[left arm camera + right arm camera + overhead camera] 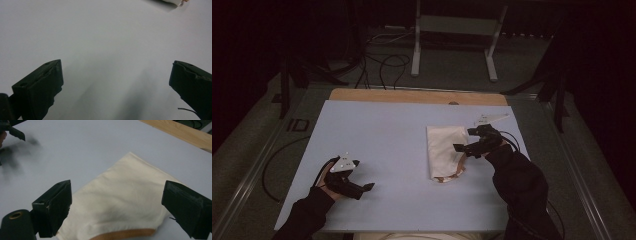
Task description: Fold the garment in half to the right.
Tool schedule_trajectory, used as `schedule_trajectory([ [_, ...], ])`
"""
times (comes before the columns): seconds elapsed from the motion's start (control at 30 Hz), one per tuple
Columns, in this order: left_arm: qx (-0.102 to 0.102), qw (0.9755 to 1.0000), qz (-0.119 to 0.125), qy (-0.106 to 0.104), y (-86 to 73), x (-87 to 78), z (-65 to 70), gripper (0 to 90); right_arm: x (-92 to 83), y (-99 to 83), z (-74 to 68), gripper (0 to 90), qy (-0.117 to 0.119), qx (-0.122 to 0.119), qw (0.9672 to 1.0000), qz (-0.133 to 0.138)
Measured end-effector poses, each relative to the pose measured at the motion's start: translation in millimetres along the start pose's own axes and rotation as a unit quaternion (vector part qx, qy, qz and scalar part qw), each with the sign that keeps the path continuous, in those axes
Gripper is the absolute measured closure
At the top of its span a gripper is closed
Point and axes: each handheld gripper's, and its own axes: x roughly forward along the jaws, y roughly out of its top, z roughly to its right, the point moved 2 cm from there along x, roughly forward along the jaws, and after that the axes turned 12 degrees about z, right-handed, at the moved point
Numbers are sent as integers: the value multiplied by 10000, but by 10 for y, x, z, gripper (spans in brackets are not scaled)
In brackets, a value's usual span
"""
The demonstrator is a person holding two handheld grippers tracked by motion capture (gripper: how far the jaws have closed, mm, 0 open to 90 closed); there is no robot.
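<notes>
Cloth (446,151), cream in colour and folded into a tall oblong, lay on the right half of the pale blue mat (387,135) that covered most of the table, its near end showing a tan hem. From the right gripper view the same cloth (125,200) spread between and beyond the two black jaws, with the tan hem along its nearest edge and one corner pointing away toward the wooden table edge (180,131). The right gripper (469,142) hovered at the cloth's right edge, its jaws spread wide and holding nothing; whether they touched the fabric could not be told. The left gripper (362,187) sat well apart from the cloth, over the bare mat at the near left, its jaws also wide apart with nothing between them; in the left gripper view only a small bit of the cloth (175,2) showed at the top edge, far off. Nothing lay on the mat between the two grippers, so no object stood in the way of either. Beyond the mat a strip of bare wood (412,95) ran along the far side of the table, and behind it the floor held loose black cables (384,67) and a grey metal stand (452,40).
</notes>
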Motion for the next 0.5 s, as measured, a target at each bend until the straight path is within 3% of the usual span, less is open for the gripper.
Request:
schedule_trajectory([
  [0.5, 9, 10000, 35, 8, 4, -22, -5, 0, -251, -423, -78, 95, 132, 67, 9999, -17],
])
